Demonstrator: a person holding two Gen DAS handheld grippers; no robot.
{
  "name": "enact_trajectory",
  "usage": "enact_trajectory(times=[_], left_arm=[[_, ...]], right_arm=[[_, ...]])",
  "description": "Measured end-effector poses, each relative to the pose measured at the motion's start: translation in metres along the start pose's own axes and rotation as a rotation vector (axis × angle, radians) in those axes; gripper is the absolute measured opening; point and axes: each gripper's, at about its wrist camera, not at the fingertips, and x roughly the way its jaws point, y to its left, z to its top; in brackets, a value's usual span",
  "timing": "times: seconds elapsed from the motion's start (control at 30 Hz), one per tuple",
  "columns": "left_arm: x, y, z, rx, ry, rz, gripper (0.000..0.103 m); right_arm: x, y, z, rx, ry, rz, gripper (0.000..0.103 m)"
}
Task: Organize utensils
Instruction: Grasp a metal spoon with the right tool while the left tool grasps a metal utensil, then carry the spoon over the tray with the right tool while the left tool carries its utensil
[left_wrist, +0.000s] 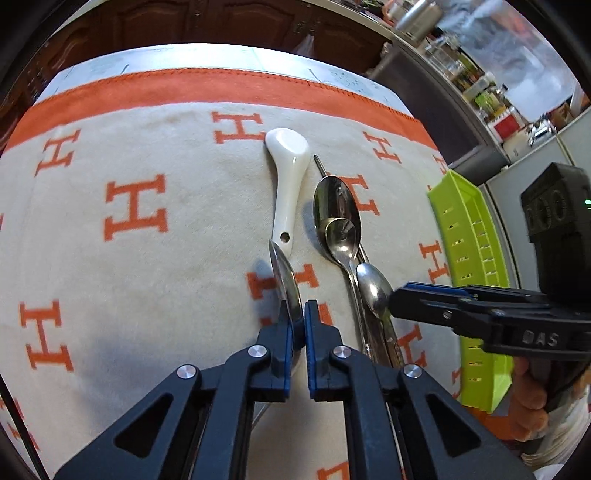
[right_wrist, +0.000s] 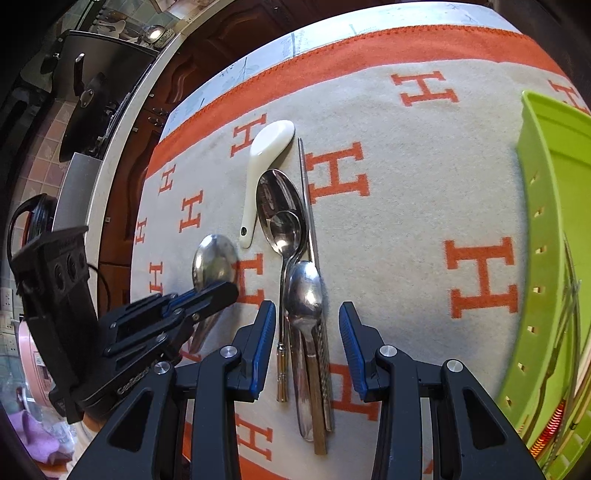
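Left wrist view: the left tool (left_wrist: 298, 314), black with blue pads, was pressed together on the neck of a polished steel spoon (left_wrist: 285, 280), whose bowl stood on edge above the cream blanket patterned with orange H letters (left_wrist: 136, 206) that covered the tabletop. Just beyond the bowl lay a white ceramic soup spoon (left_wrist: 289, 173), bowl down and pointing away, its holed handle end nearest the tool.

To the right lay a cluster of metal utensils: a large steel spoon (left_wrist: 334, 203) with a smaller brass-rimmed spoon (left_wrist: 341, 232) nested in its bowl, a third steel spoon (left_wrist: 373, 291) nearer the camera, and a thin steel chopstick (left_wrist: 320, 164) showing beyond them. The right tool (left_wrist: 397, 302) reached in from the right, its tip at that third spoon. A lime-green perforated plastic tray (left_wrist: 476, 258) stood at the blanket's right edge.

Right wrist view: the right tool (right_wrist: 307, 321) stood spread, its blue pads to either side of the handles of the clustered utensils without pressing on them. The nearest spoon bowl (right_wrist: 306, 291) lay between the pads. The left tool (right_wrist: 221, 291) appeared at left, clamped on its spoon (right_wrist: 214, 258). The green tray (right_wrist: 546, 221) held several thin utensils, too blurred to identify.
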Motion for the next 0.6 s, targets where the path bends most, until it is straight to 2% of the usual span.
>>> enact_trajectory(times=[0.13, 0.27, 0.33, 0.4, 0.6], left_arm=[[-0.012, 0.005, -0.012, -0.034, -0.018, -0.049, 0.004], [-0.015, 0.008, -0.021, -0.07, -0.019, -0.086, 0.004], [-0.014, 0.009, -0.025, -0.08, -0.013, -0.094, 0.004], [-0.011, 0.01, -0.029, -0.089, -0.006, -0.098, 0.004], [-0.007, 0.007, -0.036, -0.109, -0.004, -0.119, 0.004]], right_arm=[[0.01, 0.003, 0.002, -0.002, 0.005, -0.012, 0.037], [0.019, 0.009, 0.003, -0.025, -0.005, -0.03, 0.022], [0.019, 0.013, 0.002, -0.038, -0.021, -0.045, 0.02], [0.015, 0.02, -0.001, -0.073, -0.055, -0.063, 0.011], [0.006, 0.034, -0.011, -0.119, -0.088, -0.058, 0.004]])
